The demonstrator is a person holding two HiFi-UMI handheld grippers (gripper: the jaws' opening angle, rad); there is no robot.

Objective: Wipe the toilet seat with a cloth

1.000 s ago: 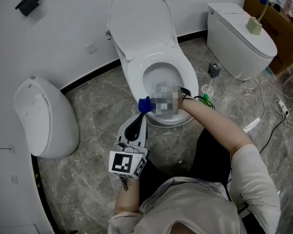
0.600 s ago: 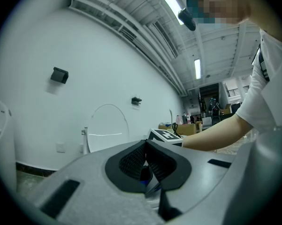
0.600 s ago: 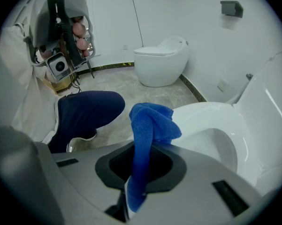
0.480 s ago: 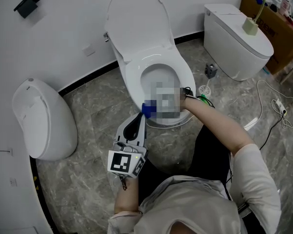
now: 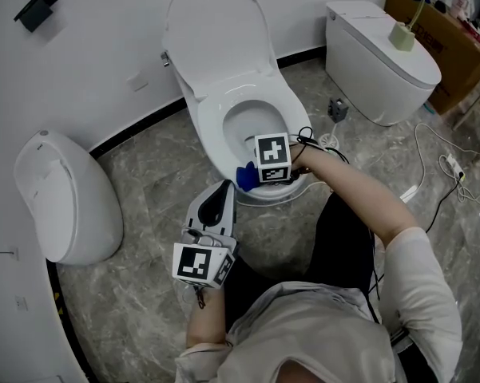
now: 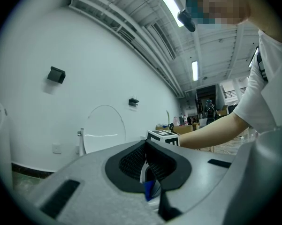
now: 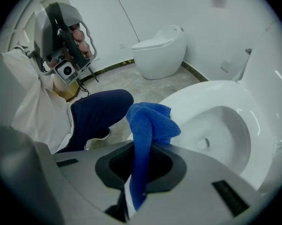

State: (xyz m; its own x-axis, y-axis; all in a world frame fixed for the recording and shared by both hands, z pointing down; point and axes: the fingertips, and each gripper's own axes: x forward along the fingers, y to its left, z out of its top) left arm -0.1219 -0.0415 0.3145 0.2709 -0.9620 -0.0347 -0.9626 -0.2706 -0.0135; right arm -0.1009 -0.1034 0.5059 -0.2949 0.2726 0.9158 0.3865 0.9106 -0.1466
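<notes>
1. Head view: we see the bowl [image 5: 251, 124] open under its raised lid [image 5: 216, 30]. Our right tool [image 5: 251, 175] holds the blue cloth [image 5: 244, 178] at the front rim of the toilet seat [image 5: 208, 126], with the left tool [image 5: 222, 194] just beside it.
2. Left gripper view: the left tool's jaws meet, gripping nothing.
3. Right gripper view: the jaws pinch the cloth above the toilet seat.

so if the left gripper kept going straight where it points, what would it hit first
Probably the blue cloth held in the right gripper, at the front of the toilet seat, just ahead of the left gripper; depth is uncertain.
</notes>
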